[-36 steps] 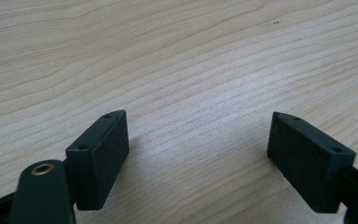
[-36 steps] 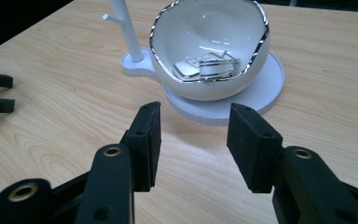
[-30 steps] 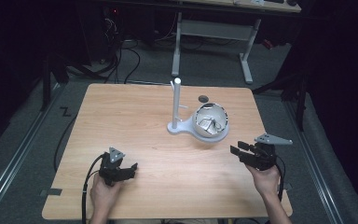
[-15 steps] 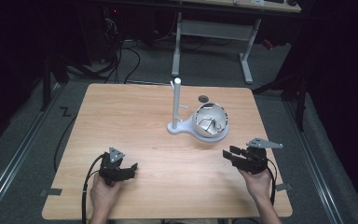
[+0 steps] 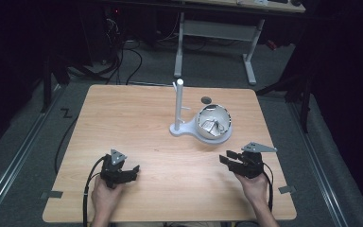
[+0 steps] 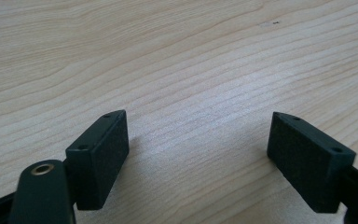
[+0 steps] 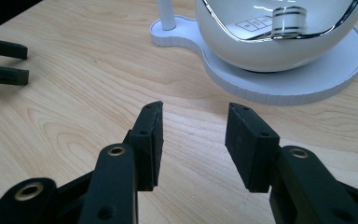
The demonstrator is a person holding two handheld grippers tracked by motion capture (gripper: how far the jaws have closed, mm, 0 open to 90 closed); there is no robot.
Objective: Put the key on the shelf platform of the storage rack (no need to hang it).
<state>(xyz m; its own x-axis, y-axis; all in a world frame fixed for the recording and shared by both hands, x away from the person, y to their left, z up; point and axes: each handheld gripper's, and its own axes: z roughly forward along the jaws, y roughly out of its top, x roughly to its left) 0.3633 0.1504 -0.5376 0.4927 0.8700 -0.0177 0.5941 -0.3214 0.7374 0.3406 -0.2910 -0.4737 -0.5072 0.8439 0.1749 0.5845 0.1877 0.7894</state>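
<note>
A wooden table (image 5: 137, 118) holds a white stand (image 5: 179, 106) whose upright post rises beside a shiny bowl (image 5: 212, 122) on its round base, toward the far right of the top. The right gripper (image 5: 227, 158), jaws partly apart and empty, sits just short of the bowl, which lies ahead and slightly to its right. The left gripper (image 5: 131, 171), jaws spread wide and empty, rests low over bare wood, well apart. The right hand looks nearer.
</note>
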